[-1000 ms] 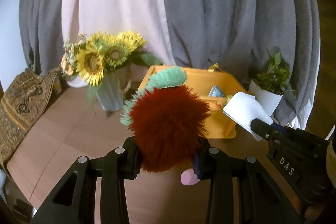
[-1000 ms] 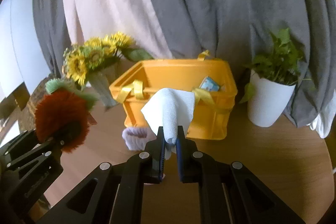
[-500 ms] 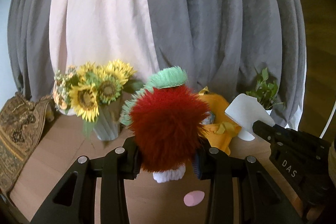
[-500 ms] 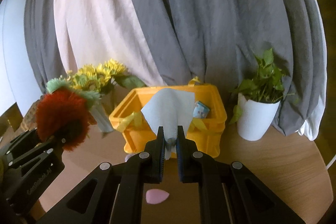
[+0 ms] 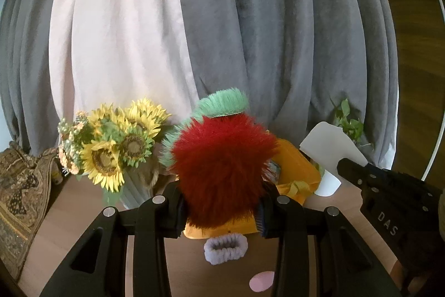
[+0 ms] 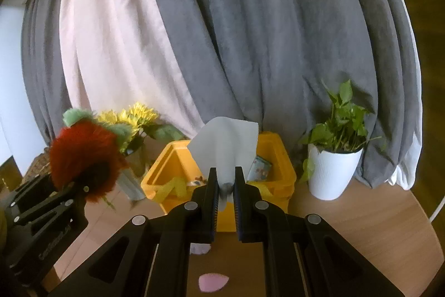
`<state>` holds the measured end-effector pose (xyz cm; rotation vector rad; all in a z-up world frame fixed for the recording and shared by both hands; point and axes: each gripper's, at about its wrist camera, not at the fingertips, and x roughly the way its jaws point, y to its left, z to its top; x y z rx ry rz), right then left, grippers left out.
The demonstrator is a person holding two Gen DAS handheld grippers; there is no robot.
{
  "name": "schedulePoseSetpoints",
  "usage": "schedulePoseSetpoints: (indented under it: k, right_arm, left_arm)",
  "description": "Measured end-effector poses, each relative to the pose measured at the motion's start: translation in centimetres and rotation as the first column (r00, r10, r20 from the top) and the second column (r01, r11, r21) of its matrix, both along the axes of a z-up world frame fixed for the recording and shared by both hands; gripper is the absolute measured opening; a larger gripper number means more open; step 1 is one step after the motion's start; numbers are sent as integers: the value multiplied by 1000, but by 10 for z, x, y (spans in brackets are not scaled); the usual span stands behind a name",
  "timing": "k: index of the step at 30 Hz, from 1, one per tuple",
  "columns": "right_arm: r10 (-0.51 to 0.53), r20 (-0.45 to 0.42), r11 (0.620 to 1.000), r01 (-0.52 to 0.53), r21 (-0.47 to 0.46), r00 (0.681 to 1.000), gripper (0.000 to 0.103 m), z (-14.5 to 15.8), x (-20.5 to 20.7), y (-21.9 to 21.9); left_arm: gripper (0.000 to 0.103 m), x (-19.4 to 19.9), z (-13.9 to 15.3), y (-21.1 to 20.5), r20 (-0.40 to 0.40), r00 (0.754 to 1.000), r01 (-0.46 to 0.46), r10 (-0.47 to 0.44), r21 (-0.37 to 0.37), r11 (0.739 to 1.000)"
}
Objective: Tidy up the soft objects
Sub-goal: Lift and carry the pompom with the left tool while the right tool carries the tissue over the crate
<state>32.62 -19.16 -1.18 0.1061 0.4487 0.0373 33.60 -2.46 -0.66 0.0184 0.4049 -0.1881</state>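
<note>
Bin position relative to both tools is what the coming move turns on, so noting it first. Yellow bin [image 6: 275, 174] sits on the table [image 6: 361, 221] ahead of and below me, with both loads carried clear above the table surface.

Left tool [image 5: 219, 209]: fingers spread wide around the red furry toy [image 5: 222, 171] and pressing it from both sides, green tuft upward. In the left wrist view the toy hides most of the bin; only an orange edge shows to its right and a strip under it. I judge the bin lies straight ahead and slightly right of this tool.

Right tool [image 6: 224, 188]: fingers brought close together, pinching the lower end of the white cloth [image 6: 224, 146], which stands up and fans out above the fingertips. From the right wrist view the bin opening lies directly beyond the cloth, on the tool's own line. Some small items are already inside the bin; cannot tell what they are.

Judgement: right tool is better lined up with the bin, and probably nearer; left tool would need to shift rightward first, toward the space the right tool occupies.

Left on the table near me: lavender scrunchie [image 5: 225, 244] and a pink pad [image 6: 212, 281], both outside the bin. Sunflower vase [image 5: 139, 185] stands left of the bin, white plant pot [image 6: 332, 171] right of it; both close enough to be knocked.
</note>
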Motion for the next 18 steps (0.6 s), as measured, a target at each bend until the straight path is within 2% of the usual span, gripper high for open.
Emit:
schedulePoseSetpoints:
  k: [18]
  right_arm:
    - [-16, 29, 1000, 16, -11, 999, 11, 3, 49, -3]
  left_arm:
    - [38, 62, 3, -9, 16, 999, 43, -43, 12, 999]
